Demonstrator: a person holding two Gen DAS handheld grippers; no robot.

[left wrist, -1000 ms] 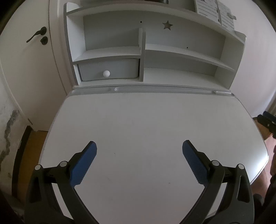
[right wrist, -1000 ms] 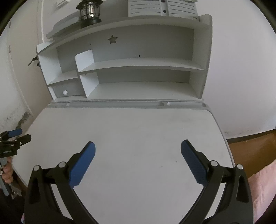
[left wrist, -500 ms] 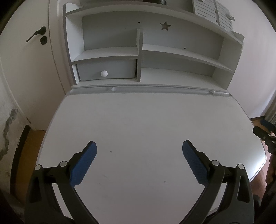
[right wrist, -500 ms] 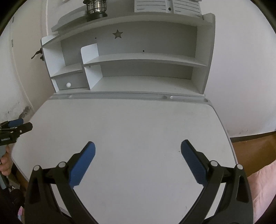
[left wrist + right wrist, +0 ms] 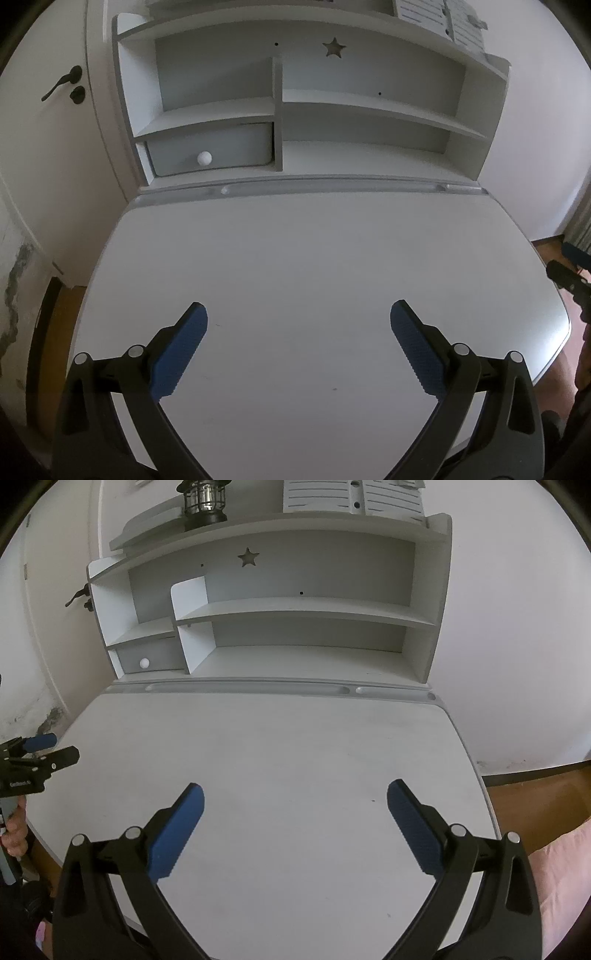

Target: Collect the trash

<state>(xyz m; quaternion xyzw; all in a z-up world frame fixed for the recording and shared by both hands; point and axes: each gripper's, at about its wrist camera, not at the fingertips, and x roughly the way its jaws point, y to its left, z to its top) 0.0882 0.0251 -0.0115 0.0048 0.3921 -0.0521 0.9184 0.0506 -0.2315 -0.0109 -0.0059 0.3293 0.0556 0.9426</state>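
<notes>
Two spread tools [image 5: 298, 314] [image 5: 294, 792] above desk [image 5: 295, 258]

Bare desk top [image 5: 314, 266] open for passing, shelf unit [image 5: 295, 110] walls far edge

Both wrist views look down across the same desk [image 5: 314, 258] toward its shelves [image 5: 295, 609].

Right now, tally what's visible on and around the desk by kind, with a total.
Grippers: 2, left gripper and right gripper, both open, nothing held
Desk: 1
Shelf unit: 1
Drawer: 1
Lantern, on top of the shelf unit: 1
Door handle: 1
Trash seen: 0
Total: 7
</notes>
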